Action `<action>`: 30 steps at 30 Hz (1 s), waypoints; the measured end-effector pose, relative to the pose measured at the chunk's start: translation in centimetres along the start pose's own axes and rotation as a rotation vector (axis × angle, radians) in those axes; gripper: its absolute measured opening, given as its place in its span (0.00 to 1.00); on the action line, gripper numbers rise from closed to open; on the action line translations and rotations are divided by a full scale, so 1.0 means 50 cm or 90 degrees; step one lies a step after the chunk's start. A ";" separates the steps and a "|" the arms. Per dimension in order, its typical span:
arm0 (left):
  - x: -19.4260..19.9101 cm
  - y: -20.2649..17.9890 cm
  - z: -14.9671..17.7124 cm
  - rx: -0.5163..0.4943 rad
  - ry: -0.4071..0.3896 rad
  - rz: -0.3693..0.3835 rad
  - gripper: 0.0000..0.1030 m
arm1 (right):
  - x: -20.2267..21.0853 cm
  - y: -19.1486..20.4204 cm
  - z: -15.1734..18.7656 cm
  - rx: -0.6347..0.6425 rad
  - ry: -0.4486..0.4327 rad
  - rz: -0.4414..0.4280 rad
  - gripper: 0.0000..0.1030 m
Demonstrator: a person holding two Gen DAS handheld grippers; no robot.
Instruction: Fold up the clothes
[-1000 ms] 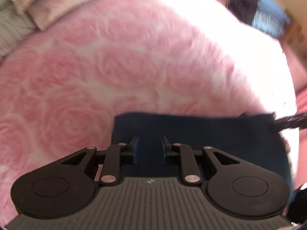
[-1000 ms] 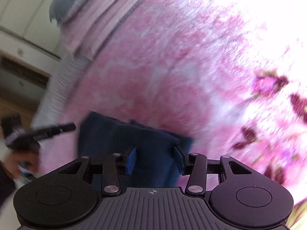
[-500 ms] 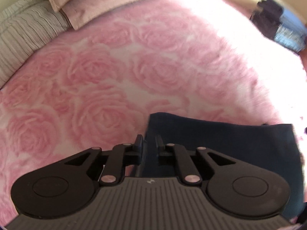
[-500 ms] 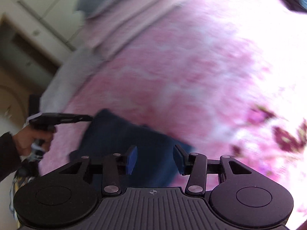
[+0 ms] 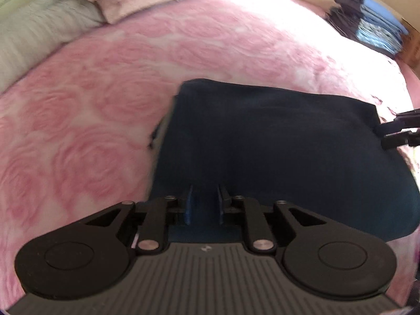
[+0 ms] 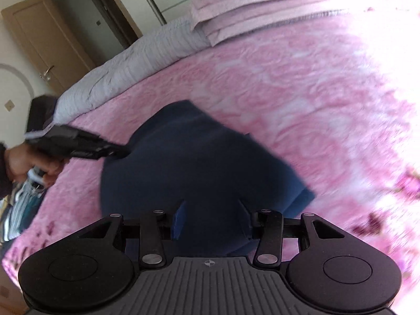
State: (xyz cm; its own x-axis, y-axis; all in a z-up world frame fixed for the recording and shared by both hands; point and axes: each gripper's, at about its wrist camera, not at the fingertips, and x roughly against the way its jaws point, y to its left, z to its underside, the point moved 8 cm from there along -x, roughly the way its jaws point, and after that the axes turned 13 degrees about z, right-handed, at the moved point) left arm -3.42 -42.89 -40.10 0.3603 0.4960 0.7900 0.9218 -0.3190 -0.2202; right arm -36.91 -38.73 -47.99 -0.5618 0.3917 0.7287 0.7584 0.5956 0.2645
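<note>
Left gripper (image 5: 204, 201) shifted over folded navy garment (image 5: 275, 144), jaws reopening, empty; right gripper (image 6: 212, 219) jaws spread.

No readable text, labels, brands or numbers anywhere; only a small unreadable mark on each gripper's ribbed body.

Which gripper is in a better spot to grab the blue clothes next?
Probably the left gripper: its narrowly parted jaws, which just opened a little, sit over the near edge of the dark blue garment. The right gripper hangs wider above it.
</note>
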 end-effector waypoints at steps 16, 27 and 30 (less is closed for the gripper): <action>0.098 -0.109 0.113 -0.046 -0.181 -0.212 0.22 | 0.007 -0.023 -0.010 0.064 -0.122 -0.064 0.45; 0.101 -0.410 0.092 -0.206 -0.088 -0.144 0.32 | 0.169 0.066 0.223 -0.014 -0.045 -0.215 0.68; 0.081 -0.429 0.055 -0.225 -0.066 -0.113 0.33 | 0.163 0.092 0.219 -0.007 -0.069 -0.242 0.68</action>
State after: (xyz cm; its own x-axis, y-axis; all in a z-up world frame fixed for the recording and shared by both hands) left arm -21.36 -31.83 -33.77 0.2296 0.6416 0.7318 0.8720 -0.4697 0.1382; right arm -41.60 -25.10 -47.74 -0.8348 0.2171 0.5060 0.4926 0.7051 0.5101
